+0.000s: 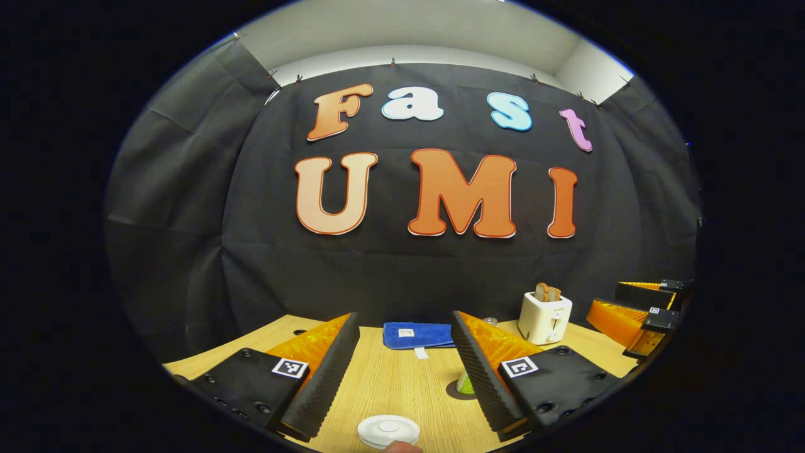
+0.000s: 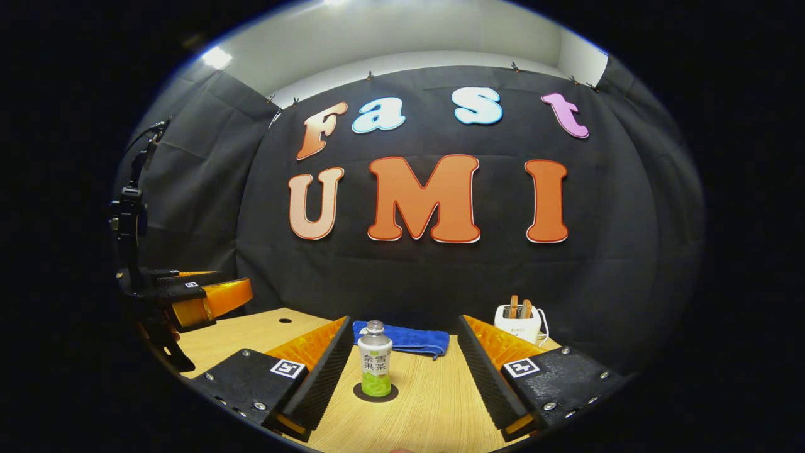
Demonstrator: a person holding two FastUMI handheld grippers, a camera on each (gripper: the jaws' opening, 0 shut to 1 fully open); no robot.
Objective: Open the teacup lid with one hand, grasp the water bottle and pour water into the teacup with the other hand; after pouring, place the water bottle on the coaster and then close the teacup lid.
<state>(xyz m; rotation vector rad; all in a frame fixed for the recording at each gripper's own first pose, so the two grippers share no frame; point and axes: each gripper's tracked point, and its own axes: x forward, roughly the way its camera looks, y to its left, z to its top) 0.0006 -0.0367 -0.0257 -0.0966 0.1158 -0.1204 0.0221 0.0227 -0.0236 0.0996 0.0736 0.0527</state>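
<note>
While both grippers hang apart above the wooden surface with nothing between their fingers, the job looks barely begun, so the first grasp is what needs care. Nearest in the left gripper view, the white teacup lid sits at the bottom edge, just ahead of the left gripper and roughly centred in its gap; the cup beneath it cannot be seen. I judge the sound move is to lower straight down, keep the lid centred between the fingers, and close on its rim or knob evenly so it lifts without dragging the cup. In the right gripper view, the water bottle stands upright on a dark round coaster, between the fingers of the right gripper but a little farther out. It should advance level and take the bottle on its body, below the cap, so it stays stable for pouring. Farther back lie a blue cloth and a toaster, both well clear.
</note>
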